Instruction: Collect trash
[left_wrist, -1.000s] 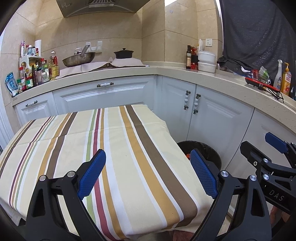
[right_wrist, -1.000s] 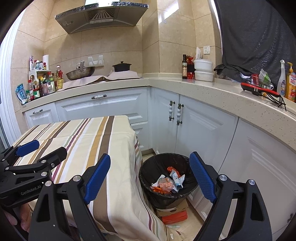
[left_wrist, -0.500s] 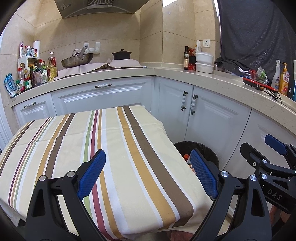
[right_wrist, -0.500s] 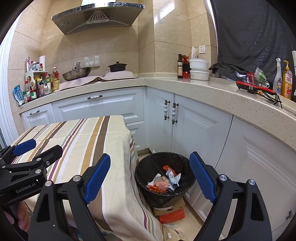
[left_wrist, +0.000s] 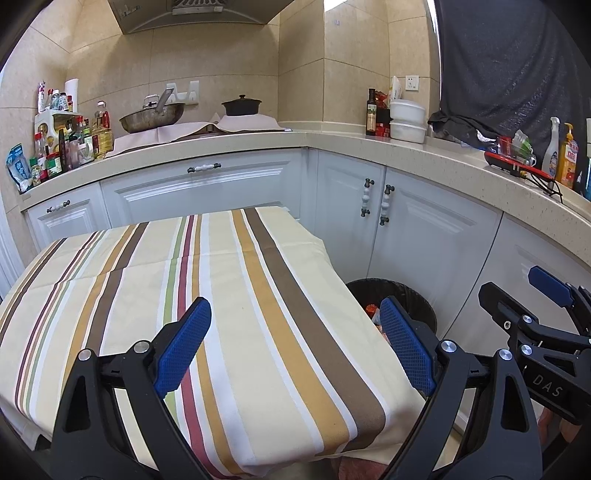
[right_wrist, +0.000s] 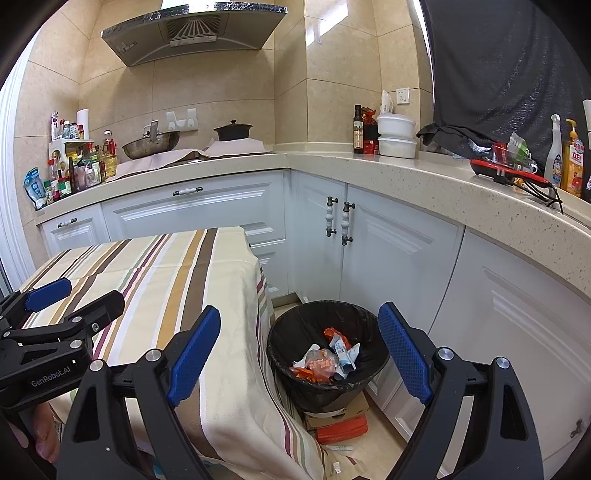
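Observation:
A black-lined trash bin (right_wrist: 327, 354) stands on the floor to the right of the table and holds crumpled wrappers (right_wrist: 325, 363). In the left wrist view its rim (left_wrist: 402, 291) shows past the table's right edge. My left gripper (left_wrist: 295, 343) is open and empty above the striped tablecloth (left_wrist: 184, 280). My right gripper (right_wrist: 299, 354) is open and empty, held above and in front of the bin. Each gripper shows at the edge of the other's view: the right (left_wrist: 535, 325), the left (right_wrist: 55, 317).
White cabinets (right_wrist: 388, 258) and a beige counter (right_wrist: 424, 181) wrap around the back and right. The counter carries a wok (right_wrist: 151, 142), a black pot (right_wrist: 232, 131), bottles and bowls. Flat cardboard and an orange packet (right_wrist: 341, 428) lie under the bin.
Both grippers have pulled back and risen a little, so the table and the bin look smaller and lower. Both stay open and empty.

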